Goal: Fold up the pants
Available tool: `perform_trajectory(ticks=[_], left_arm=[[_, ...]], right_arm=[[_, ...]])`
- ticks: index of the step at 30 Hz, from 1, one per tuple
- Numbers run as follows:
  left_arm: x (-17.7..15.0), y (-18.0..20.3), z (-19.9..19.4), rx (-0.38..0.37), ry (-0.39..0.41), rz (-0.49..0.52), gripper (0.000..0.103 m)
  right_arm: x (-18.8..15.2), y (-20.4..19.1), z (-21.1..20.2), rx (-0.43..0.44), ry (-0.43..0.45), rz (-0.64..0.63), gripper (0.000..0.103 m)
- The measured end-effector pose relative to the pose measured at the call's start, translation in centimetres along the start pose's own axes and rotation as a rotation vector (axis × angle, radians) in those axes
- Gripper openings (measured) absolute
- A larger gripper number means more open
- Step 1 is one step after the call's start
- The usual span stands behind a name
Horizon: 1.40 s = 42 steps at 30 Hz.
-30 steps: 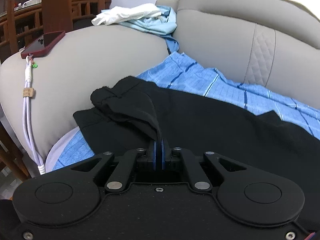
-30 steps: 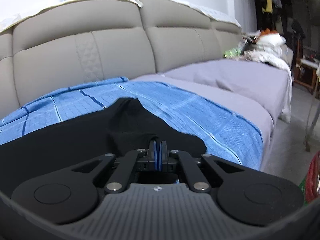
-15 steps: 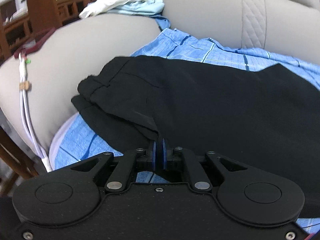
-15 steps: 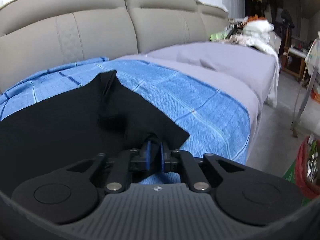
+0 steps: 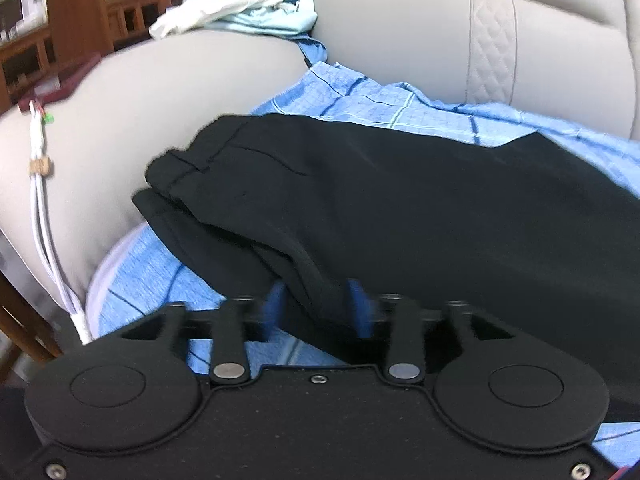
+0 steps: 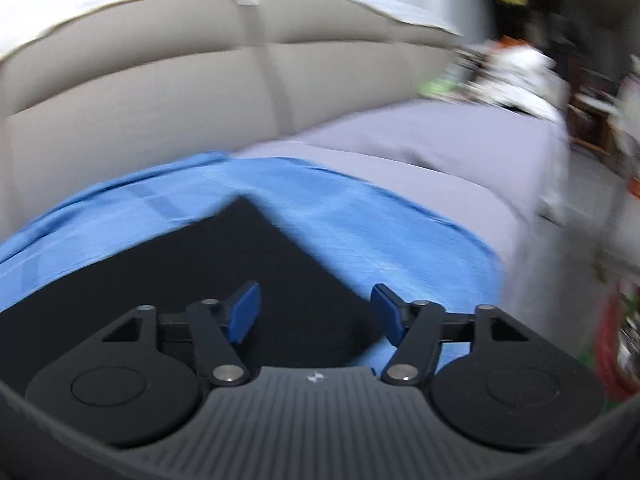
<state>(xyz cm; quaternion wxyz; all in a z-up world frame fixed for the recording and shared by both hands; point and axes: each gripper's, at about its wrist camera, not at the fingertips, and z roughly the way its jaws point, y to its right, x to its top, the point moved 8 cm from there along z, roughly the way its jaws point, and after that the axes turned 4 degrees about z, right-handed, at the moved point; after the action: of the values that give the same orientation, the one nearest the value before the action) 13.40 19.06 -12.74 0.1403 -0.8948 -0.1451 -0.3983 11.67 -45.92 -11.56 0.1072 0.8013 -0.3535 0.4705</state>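
So your black fabric pants (image 5: 400,208) are lying on the blue checked sheet (image 5: 372,104) that covers the seat of the beige leather sofa (image 5: 400,36), waistband end bunched up against the padded sofa armrest (image 5: 160,92) on your left. Looks like one lengthwise fold is already in, going by the two stacked layers at that waistband corner, though the upper layer sits a bit skewed off the lower one. Your left hand-held gripper (image 5: 318,304) has its blue pads spread apart, with a ridge of the black cloth running between them, so as far as I can tell it isn't pinching anything. Your right hand-held gripper (image 6: 316,312) is opened wide too, hanging just over the corner of the pants at the leg end (image 6: 248,240), nothing held; that view is smeared, so don't trust fine detail there. My guess is you're roughly halfway: legs doubled over, but the long strip isn't folded end to end yet. Left to do: square up that waistband corner, then bring the leg end over toward the waist, maybe once more after that.
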Motion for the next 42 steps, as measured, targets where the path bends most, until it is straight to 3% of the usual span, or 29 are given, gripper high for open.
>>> perform_trajectory(ticks=[3,10,13,17,20,24,26,27,34,37,38,42], left_arm=[[0.1,-0.9,-1.3,-0.032,-0.037,-0.018,0.049],[2.4,-7.8,-3.0,-0.086,0.054,-0.232,0.053],[3.7,-10.8,-0.8,-0.088,0.071,-0.322,0.045],[5.2,-14.0,4.0,-0.091,0.028,-0.481,0.046],[5.3,-14.9,7.2,-0.087,0.001,-0.520,0.049],[5.7,-14.5,9.6,-0.133,0.015,-0.495,0.047],[5.9,-14.6,9.9,-0.126,0.018,-0.499,0.033],[6.1,-14.7,9.9,-0.108,0.021,-0.493,0.022],[6.9,-14.9,8.0,-0.061,0.098,-0.397,0.016],[6.4,-15.5,7.6,-0.035,0.102,-0.395,0.016],[6.2,-15.8,7.5,-0.035,0.101,-0.402,0.016],[5.5,-16.3,7.3,-0.029,0.099,-0.391,0.016]], right_arm=[[-1.0,-6.3,-1.5,0.178,0.003,-0.104,0.083],[-6.9,-22.5,-7.5,0.591,0.011,-0.368,0.089],[-11.1,-28.3,-11.6,0.765,0.015,-0.505,0.090],[-16.4,-33.4,-17.6,0.963,0.018,-0.659,0.092],[-19.6,-35.4,-21.7,1.084,0.028,-0.754,0.098],[-22.2,-37.9,-24.7,1.165,0.010,-0.839,0.100],[-23.5,-39.2,-25.9,1.195,-0.010,-0.861,0.099],[-23.9,-39.8,-26.5,1.212,-0.023,-0.857,0.095],[-26.2,-43.7,-28.4,1.240,-0.089,-0.838,0.080],[-27.6,-44.6,-28.7,1.245,-0.118,-0.904,0.056],[-28.0,-44.7,-28.9,1.242,-0.124,-0.923,0.035],[-28.7,-45.1,-29.1,1.240,-0.151,-0.933,0.021]])
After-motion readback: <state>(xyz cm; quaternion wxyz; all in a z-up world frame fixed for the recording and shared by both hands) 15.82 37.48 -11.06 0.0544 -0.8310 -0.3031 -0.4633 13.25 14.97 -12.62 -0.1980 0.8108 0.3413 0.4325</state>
